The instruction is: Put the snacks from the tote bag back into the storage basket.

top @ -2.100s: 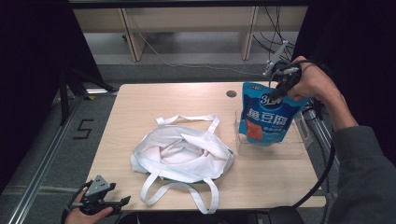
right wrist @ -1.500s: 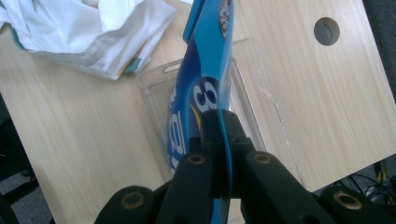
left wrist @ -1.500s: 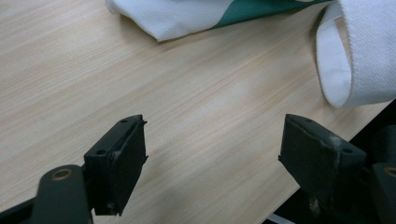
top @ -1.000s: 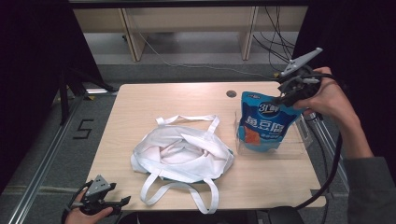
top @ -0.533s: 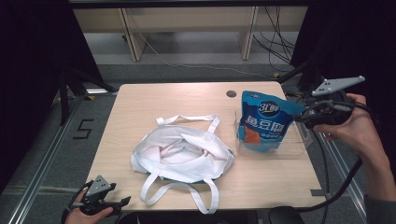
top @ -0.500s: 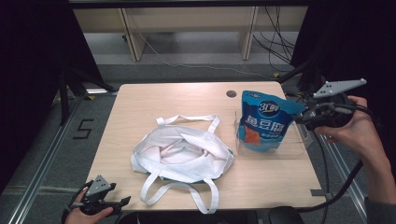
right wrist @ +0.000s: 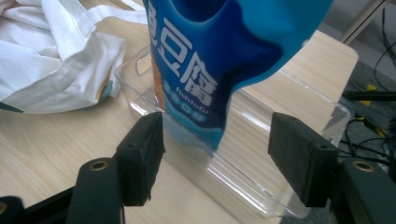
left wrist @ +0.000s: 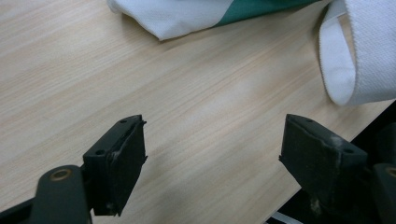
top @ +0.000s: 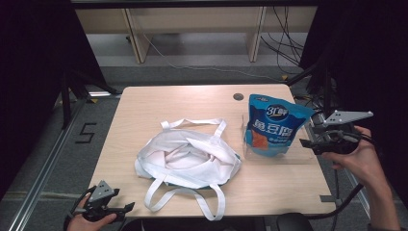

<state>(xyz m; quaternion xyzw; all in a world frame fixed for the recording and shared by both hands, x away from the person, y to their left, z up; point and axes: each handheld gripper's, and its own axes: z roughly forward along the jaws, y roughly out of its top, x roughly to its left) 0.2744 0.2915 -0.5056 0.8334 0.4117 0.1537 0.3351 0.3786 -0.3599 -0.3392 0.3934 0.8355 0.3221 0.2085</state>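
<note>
the blue pouch (top: pixel 273 126) stands upright in the clear tray (top: pixel 308 156) on the worktop (top: pixel 192 103). soft, probably slippery film: grip the top seam. right gripper (right wrist: pixel 215 161) fingers spread, empty.

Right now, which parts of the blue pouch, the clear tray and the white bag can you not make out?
- Blue pouch: top cut off by the right gripper view's upper edge.
- Clear tray: rim faint in the high view; transparent plastic.
- White bag: inside hidden by its own folds, high view.
- Pouch small print: too small.
</note>
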